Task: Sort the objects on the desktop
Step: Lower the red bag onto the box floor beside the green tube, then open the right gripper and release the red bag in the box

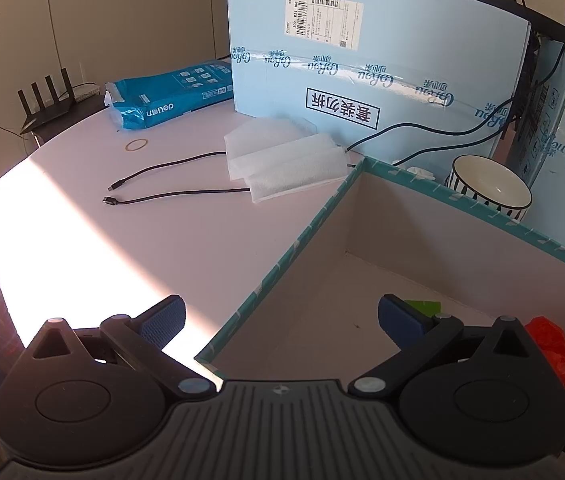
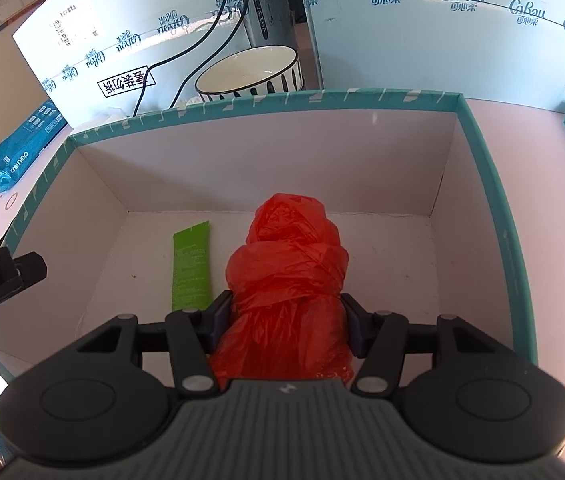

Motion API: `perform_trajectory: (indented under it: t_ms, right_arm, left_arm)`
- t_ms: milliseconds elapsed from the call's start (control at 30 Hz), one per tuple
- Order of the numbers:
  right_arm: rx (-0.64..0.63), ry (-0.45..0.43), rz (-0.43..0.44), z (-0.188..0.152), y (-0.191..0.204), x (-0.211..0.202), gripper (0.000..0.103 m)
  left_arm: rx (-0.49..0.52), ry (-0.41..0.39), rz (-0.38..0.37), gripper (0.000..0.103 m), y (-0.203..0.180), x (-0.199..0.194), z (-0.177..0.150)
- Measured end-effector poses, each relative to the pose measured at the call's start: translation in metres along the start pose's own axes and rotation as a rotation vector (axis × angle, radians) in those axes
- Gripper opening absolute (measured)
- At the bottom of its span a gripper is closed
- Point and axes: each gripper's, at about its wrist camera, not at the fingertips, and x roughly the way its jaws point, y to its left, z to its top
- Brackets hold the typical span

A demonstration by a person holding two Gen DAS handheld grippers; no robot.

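The right tool's (image 2: 286,326) own housing cuts off the lower end of the red plastic bag (image 2: 288,264), so how far the bundle runs back is hidden. In the left wrist view only a scrap of that red film shows past the tool's body, and the green tube (image 2: 191,266) is little more than a sliver behind one finger. The print on the tube is too small to read.

The bag is thin, glossy, orange-red film, twisted and wound into a lumpy roll — narrower at the far tip, fuller in the middle. The right tool is clamped on its near end, both pads pressing the film, and the bundle sits inside the teal-edged cardboard box (image 2: 486,184) with its far tip above or on the pale floor; I cannot tell which. The tube lies flat on the box floor just beside it.

The left tool (image 1: 280,316) stands wide open with nothing between its fingers, over the box's near corner on the bench (image 1: 130,240).
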Motion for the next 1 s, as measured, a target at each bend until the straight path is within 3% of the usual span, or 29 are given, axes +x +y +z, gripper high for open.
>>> perform_trajectory:
  t_ms: [233,433,1000]
  right_arm:
    - [-0.003,0.009,-0.013,0.0,0.001,0.001,0.061]
    - [-0.004,-0.014,-0.018,0.001,0.001,-0.003,0.081]
    - [-0.057,-0.078,0.034,-0.006,0.004,-0.016,0.089]
  left_arm:
    - [0.001,0.001,-0.001,0.103,0.0,-0.002,-0.001]
    - [-0.001,0.001,0.005,0.103,-0.001,-0.004,-0.003]
    - [0.018,-0.015,0.015,0.103,-0.009,-0.014,-0.009]
